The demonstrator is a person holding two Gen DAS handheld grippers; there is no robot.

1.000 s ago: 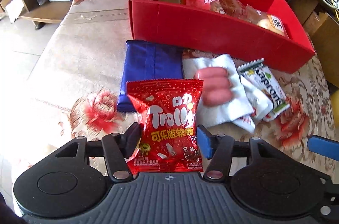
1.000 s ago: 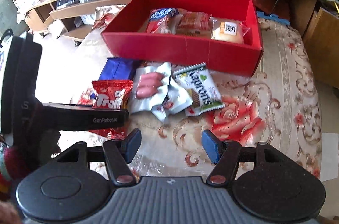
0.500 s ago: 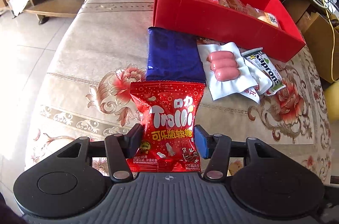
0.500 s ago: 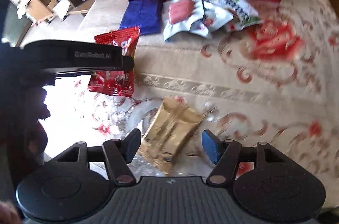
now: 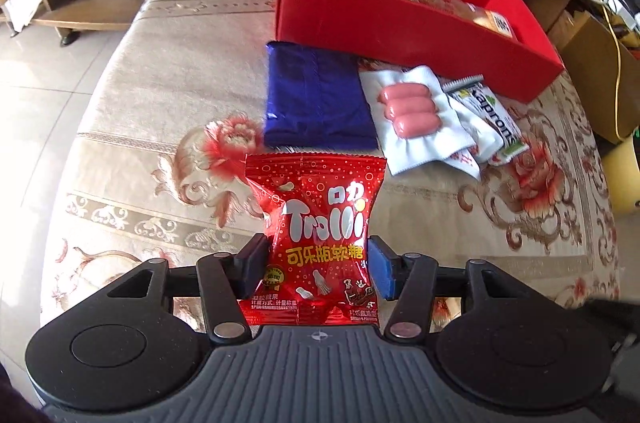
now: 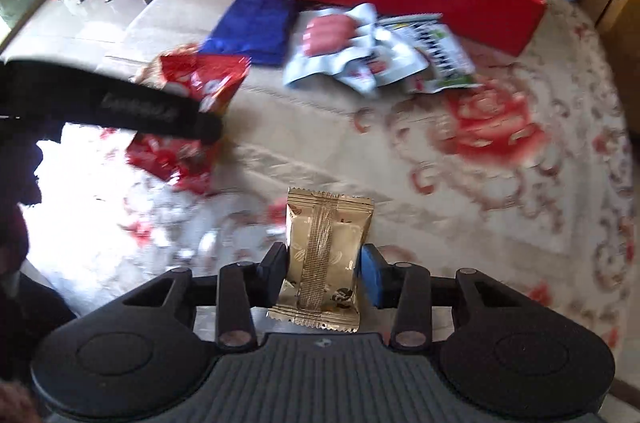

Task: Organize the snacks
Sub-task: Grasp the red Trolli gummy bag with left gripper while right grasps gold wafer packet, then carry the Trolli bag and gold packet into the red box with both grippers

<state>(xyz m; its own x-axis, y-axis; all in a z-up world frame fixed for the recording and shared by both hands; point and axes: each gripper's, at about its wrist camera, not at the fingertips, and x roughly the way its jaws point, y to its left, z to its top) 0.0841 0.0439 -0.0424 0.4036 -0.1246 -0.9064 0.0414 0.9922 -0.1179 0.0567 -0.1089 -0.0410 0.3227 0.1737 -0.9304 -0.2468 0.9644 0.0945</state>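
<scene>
Now both hands carry a snack. The left gripper [image 5: 316,269] has its fingers clenched on the lower half of the red Trolli bag [image 5: 316,223], which stands upright between the pads, label facing the camera, so it can be carried over the wall of the red box [image 5: 400,27] at the far edge of the bench [image 5: 160,103]. The right gripper [image 6: 324,273] is clamped on the gold packet [image 6: 322,263], gripped across its narrow sides with the seam up; that hold keeps the flat packet from folding. The box already holds several snacks, while the blue pouch [image 5: 316,99], the sausage pack [image 5: 412,111] and the green-and-white wafer pack [image 5: 496,115] lie in a row just in front of it, waiting their turn. Compared with a second ago, the right fingers, then spread over bare cloth, have come down and closed on the gold packet, which a half second back lay tilted and untouched between them. The left grip on the Trolli bag is unchanged, and its view has drawn back from the box.
</scene>
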